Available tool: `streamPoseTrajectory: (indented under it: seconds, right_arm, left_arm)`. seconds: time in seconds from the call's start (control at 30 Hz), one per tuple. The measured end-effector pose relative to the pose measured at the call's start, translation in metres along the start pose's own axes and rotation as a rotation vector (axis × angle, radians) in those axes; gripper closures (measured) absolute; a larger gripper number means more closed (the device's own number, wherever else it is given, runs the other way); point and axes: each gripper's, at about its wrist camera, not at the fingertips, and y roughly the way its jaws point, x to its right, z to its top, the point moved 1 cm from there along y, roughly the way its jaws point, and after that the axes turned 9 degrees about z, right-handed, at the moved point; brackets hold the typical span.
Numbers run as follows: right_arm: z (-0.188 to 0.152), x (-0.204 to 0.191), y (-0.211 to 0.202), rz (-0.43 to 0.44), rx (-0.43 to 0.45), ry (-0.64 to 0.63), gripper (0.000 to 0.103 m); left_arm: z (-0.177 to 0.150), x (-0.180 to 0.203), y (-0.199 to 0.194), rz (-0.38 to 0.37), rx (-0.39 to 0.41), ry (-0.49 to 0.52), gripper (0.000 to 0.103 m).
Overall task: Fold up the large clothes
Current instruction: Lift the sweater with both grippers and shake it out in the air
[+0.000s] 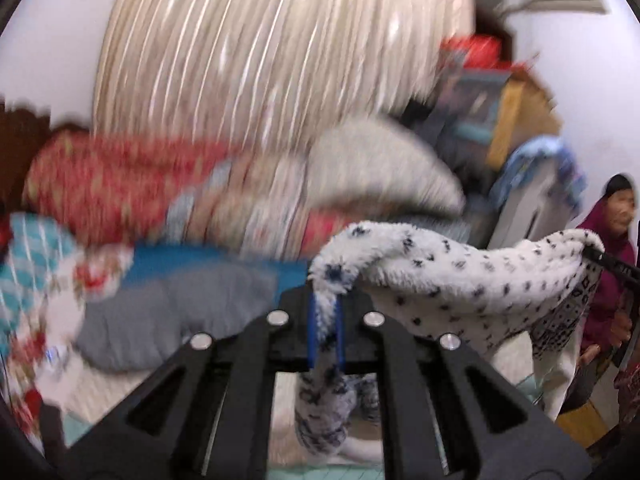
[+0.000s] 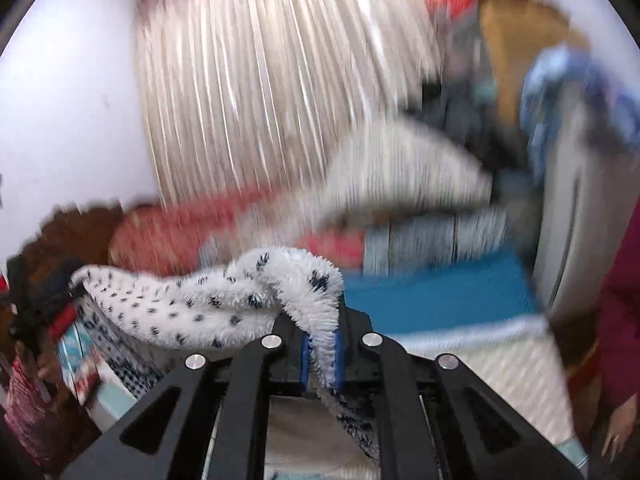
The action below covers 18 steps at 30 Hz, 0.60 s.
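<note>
Left wrist view: left gripper (image 1: pixel 325 330) pinches an edge of the white fleece garment (image 1: pixel 460 280) between its blue pads (image 1: pixel 311 328), jaws pressed together on the fabric. Garment is held up in the air, spanning rightward to the right gripper (image 1: pixel 596 254), visible at far right holding the other end. A tail of fleece hangs down below the jaws. Background heavily blurred: pile of bedding (image 1: pixel 120 184), grey cushion (image 1: pixel 168 312), cream curtain (image 1: pixel 280 40), a seated person (image 1: pixel 612 240) at right

Right wrist view: right gripper (image 2: pixel 320 356) clamped on the same garment (image 2: pixel 192 300), fleece bunched thick between its pads (image 2: pixel 305 360). Cloth runs off leftward toward the other gripper. Blue sheet (image 2: pixel 440 300) on the bed beyond. Also blurred

Judgement: step in hand is lifting and spreading the garment before laying it flat. To do it well: keep both pinches firm, since the pile is thick and could slip; pull the grippers apart until the top edge goes taut and level; let the hanging part drop free of twists, then lower onto the bed evenly so it lands flat, not bunched
</note>
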Motion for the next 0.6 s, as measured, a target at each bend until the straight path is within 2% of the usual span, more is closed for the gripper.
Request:
streamPoseTrajectory:
  seconds: [0.03,0.2,0.27,0.33,0.4,0.5,0.6]
  right_arm:
    - [0.016,-0.009,-0.019,-0.003,0.051,-0.019,0.103]
    - [0.066,-0.050,-0.120,-0.018,0.281,-0.103,0.103]
    - [0.081,-0.067,-0.151,-0.016,0.353,-0.135,0.103]
    - [0.093,-0.075,-0.177,-0.001,0.385,-0.145,0.103]
    - [0.101,-0.076,-0.186,0.013,0.393,-0.133,0.103]
    - [0.109,-0.065,-0.182,-0.003,0.369,-0.127,0.103]
    - [0.106,-0.064,-0.165,-0.015,0.307,-0.114,0.103]
  left_arm:
    - [0.021,0.009,-0.031,0.000,0.088,0.026,0.097]
    - [0.080,0.031,-0.146,0.031,0.403,0.097,0.096]
    - [0.093,0.042,-0.180,0.076,0.501,0.136,0.096]
    - [0.103,0.051,-0.204,0.113,0.565,0.164,0.096]
    - [0.110,0.057,-0.212,0.124,0.578,0.177,0.096]
    - [0.113,0.065,-0.203,0.150,0.555,0.213,0.096]
    - [0.105,0.067,-0.164,0.172,0.490,0.235,0.096]
